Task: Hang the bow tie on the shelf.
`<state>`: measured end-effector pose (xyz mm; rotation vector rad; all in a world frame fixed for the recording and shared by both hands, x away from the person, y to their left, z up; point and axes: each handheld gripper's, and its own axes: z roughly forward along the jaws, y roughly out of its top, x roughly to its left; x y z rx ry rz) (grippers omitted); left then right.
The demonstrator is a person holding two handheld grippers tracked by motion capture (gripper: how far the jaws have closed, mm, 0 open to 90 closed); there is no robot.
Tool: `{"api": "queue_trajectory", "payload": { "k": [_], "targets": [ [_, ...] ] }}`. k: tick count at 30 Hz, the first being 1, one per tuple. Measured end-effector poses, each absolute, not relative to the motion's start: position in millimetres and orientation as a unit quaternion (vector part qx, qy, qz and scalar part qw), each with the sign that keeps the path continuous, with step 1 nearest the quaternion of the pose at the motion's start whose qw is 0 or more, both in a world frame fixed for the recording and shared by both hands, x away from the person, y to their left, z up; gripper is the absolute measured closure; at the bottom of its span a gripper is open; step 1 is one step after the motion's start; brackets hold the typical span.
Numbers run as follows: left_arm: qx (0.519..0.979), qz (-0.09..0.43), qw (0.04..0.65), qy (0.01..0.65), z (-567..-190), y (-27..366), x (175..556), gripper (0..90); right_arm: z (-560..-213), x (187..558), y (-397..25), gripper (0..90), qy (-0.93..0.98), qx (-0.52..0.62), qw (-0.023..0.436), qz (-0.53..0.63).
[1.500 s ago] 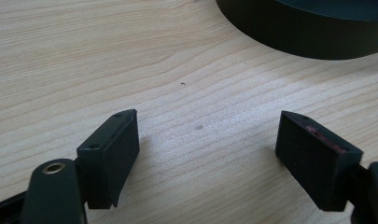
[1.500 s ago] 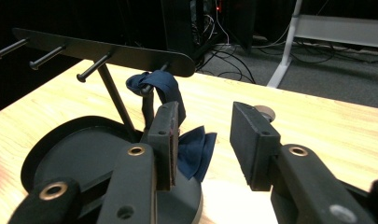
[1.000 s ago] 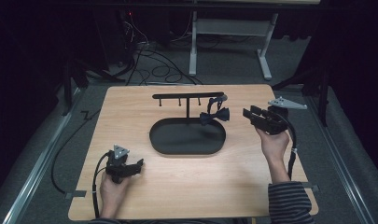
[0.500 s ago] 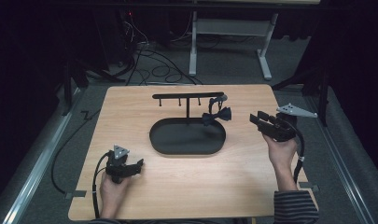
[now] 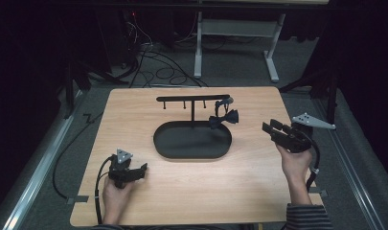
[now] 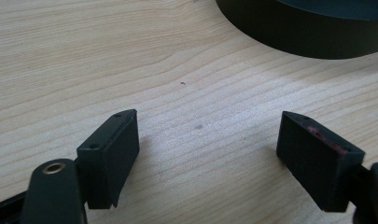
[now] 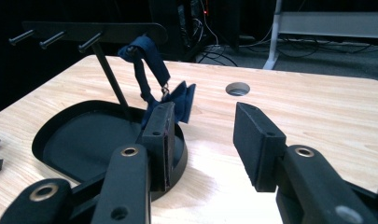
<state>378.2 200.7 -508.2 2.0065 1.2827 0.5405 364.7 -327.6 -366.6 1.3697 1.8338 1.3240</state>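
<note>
A black stand with a row of pegs (image 5: pixel 192 98) (image 7: pixel 93 31) rises from an oval black tray (image 5: pixel 192 140) (image 7: pixel 56 140) at the table's middle. A dark blue bow tie (image 5: pixel 223 118) (image 7: pixel 179 100) hangs by its strap from the rightmost peg, over the tray's right end. My right gripper (image 5: pixel 270 129) (image 7: pixel 203 140) is open, empty, held above the table right of the tray and pointing at it. My left gripper (image 5: pixel 138 171) (image 6: pixel 205 154) rests open and empty on the wood at the front left, with the tray's edge (image 6: pixel 298 32) ahead of it.
The wooden table (image 5: pixel 191 201) has a round cable hole (image 7: pixel 237 88) beyond the tray in the right gripper view. Cables (image 5: pixel 153 62) and a white desk frame (image 5: pixel 230 33) lie on the floor behind. A metal rail (image 5: pixel 33 177) runs along the left side.
My right gripper has drawn back to the right, away from the bow tie, and sunk lower toward the table's right edge. The left gripper has not moved.
</note>
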Motion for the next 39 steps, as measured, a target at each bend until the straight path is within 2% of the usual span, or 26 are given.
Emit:
{"api": "queue_trajectory", "payload": {
  "k": [39],
  "targets": [
    [0.772,0.208,0.343,0.493,-508,201,378,21.9,-392,331,-330,58.9,0.677,0.504,0.219,0.489]
  ]
}}
